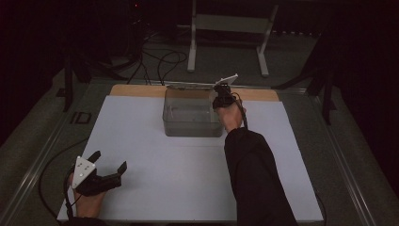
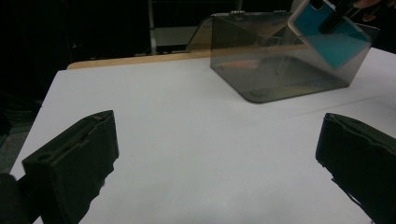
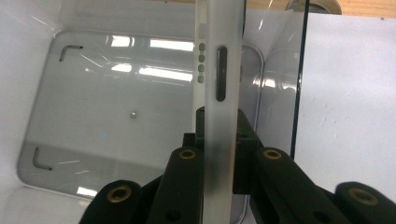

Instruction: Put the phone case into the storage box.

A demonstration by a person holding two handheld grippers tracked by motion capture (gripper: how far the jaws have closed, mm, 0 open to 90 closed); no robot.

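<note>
Looking like a lab or recording studio: dark curtains hanging all around, cables [image 1: 160, 61] trailing over the far floor, a white metal stand [image 1: 230, 28] standing behind a white-topped table [image 1: 188, 188].

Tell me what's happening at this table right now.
A person works with a gripper in each hand. The right gripper has its jaws shut on a phone case, white-edged with a teal face, and holds it edge-on over the open clear plastic box at the far side of the white table, apparently lowering it in. The box looks empty inside. The left gripper rests near the table's front left corner, jaws open and holding nothing.
</note>
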